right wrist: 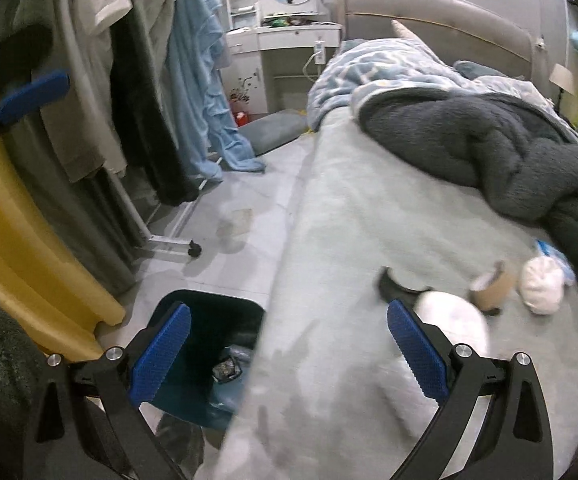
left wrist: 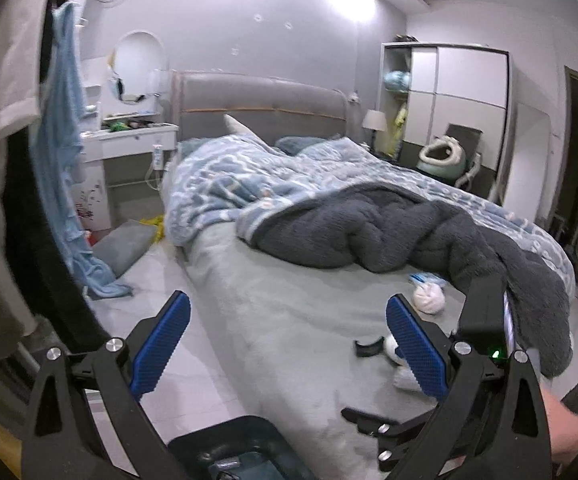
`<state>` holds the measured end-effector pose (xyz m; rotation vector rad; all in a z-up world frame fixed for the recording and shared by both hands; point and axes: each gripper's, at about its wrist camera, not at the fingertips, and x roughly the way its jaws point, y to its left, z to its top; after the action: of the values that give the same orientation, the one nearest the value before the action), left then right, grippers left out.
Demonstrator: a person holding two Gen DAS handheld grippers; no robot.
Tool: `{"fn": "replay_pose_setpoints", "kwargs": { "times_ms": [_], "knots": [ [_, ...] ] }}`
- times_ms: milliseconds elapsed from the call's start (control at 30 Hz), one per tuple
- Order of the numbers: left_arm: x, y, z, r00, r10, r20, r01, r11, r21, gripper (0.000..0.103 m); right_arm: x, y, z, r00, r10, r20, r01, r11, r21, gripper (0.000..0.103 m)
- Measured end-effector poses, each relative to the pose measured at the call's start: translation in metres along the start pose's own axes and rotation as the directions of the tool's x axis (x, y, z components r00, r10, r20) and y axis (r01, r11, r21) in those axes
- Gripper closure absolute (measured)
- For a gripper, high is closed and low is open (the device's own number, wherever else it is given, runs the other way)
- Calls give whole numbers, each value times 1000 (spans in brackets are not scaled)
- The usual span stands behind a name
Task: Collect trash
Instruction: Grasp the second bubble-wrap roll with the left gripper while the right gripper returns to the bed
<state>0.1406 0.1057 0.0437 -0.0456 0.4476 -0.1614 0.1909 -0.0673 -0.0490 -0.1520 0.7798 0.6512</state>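
A crumpled white wad [right wrist: 541,285], a brown cardboard tube [right wrist: 493,283] and a curved black piece [right wrist: 397,287] lie on the bed [right wrist: 349,240], on its soft pale grey cover near a fuzzy charcoal blanket [right wrist: 489,148]. Both left tongs [left wrist: 288,344] and right tongs [right wrist: 289,346] hover above the bed edge, ribbed blue pads spread wide, holding nothing. A dark bin [right wrist: 205,360] stands on the floor beside the bed.

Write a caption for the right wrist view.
Open right tongs above the bed edge, bin below, crumpled trash ahead.

Bin [right wrist: 209,320] left of bed [right wrist: 349,240] — trash [right wrist: 541,286] atop
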Motion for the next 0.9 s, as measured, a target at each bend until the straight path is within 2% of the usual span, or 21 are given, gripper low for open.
{"fn": "replay_pose_setpoints", "kwargs": {
  "times_ms": [100,367,700,900],
  "knots": [
    [13,-11,-4,999,-33,-21,33,999,5,3,-10,-23,-5,1000,-23,6,23,1000,14,3],
    [41,-38,-13,995,-77,-64,78,997,5,3,-23,-68,-24,997,-72,-1,72,996,-49,3],
    [80,-81,-36,980,-126,-154,140,987,80,3,-21,-113,-46,998,-42,-48,32,981,-192,3],
    [95,-103,-50,968,-156,-198,181,976,119,3,-14,-143,-56,996,-18,-82,1,979,-203,3]
  ]
}}
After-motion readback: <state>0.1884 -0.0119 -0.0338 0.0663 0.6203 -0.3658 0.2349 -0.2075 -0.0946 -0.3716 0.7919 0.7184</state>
